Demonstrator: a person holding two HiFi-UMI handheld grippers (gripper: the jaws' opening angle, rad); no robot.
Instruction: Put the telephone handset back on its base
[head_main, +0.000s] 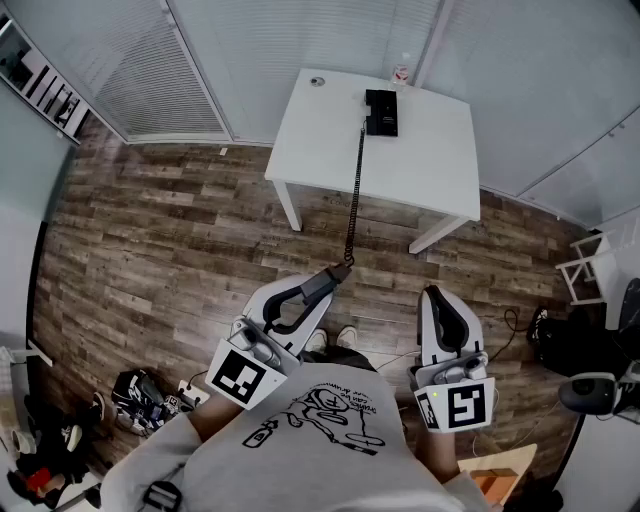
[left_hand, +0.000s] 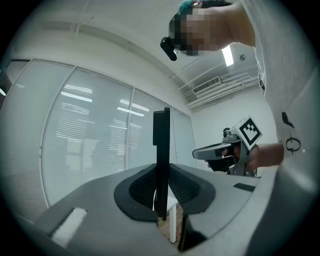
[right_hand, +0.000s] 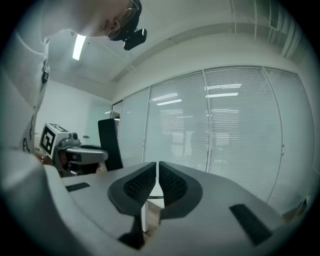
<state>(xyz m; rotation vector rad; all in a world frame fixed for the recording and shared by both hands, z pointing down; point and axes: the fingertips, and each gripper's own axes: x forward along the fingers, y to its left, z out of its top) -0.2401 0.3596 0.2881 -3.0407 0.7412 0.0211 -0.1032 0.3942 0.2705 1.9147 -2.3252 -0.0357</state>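
The black telephone base (head_main: 381, 111) sits on a white table (head_main: 320, 140) far ahead of me. From it a coiled cord (head_main: 353, 200) stretches down to the dark handset (head_main: 322, 283). My left gripper (head_main: 298, 297) is shut on that handset, low and close to my body. In the left gripper view the handset (left_hand: 161, 145) stands edge-on as a black slab clamped between the pads. My right gripper (head_main: 433, 296) hangs beside it on the right, shut with nothing in it; in the right gripper view its pads (right_hand: 171, 184) nearly meet, and the handset (right_hand: 110, 145) shows at the left.
A small bottle (head_main: 401, 72) stands at the table's far edge. Wood floor lies between me and the table. Bags and clutter (head_main: 150, 395) lie on the floor at left, a white stool (head_main: 583, 265) and a black bag (head_main: 560, 340) at right. Blinds cover the glass walls behind.
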